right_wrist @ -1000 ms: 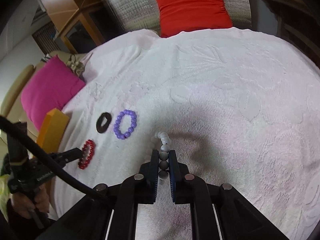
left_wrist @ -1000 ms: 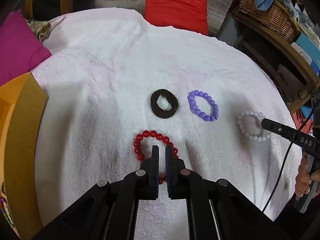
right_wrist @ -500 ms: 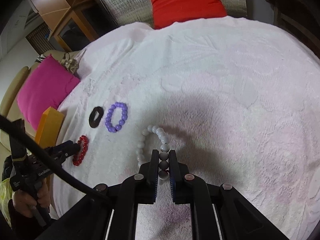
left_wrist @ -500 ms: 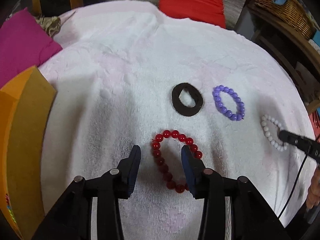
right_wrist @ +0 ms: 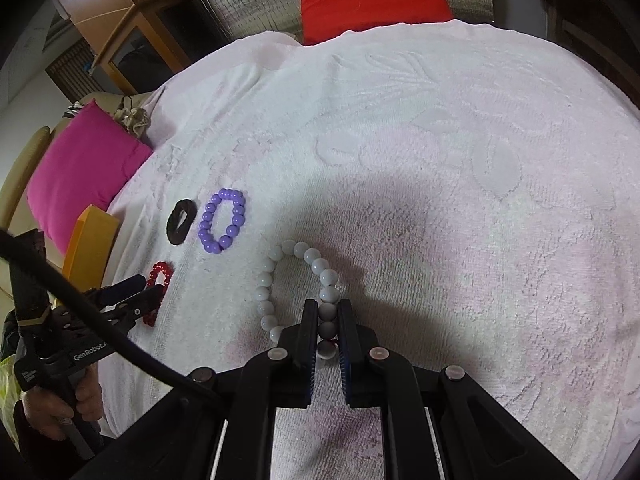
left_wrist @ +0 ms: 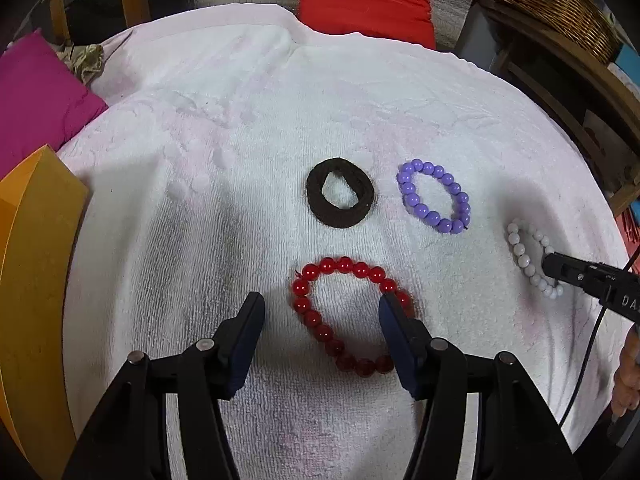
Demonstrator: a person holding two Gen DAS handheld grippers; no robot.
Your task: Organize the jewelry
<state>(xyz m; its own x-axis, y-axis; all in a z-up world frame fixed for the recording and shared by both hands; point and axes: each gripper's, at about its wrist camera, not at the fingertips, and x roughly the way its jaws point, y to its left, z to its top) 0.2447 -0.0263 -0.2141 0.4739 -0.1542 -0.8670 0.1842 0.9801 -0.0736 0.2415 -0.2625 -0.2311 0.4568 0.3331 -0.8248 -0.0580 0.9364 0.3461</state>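
Writing: "GenRobot.A…" on left tool (right_wrist: 132, 292) body, "DA…" on right tool (right_wrist: 326, 322) | left tool spread over red bracelet (left_wrist: 344, 312) | right tool clamped on white bracelet (right_wrist: 296, 292)

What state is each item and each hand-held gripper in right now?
Left hand-held gripper: open, empty.
Right hand-held gripper: shut on white bracelet.
White bracelet: pinched at one side.
Red bracelet: loose on towel.
Purple bracelet: loose, flat.
Black hair tie: loose, flat.
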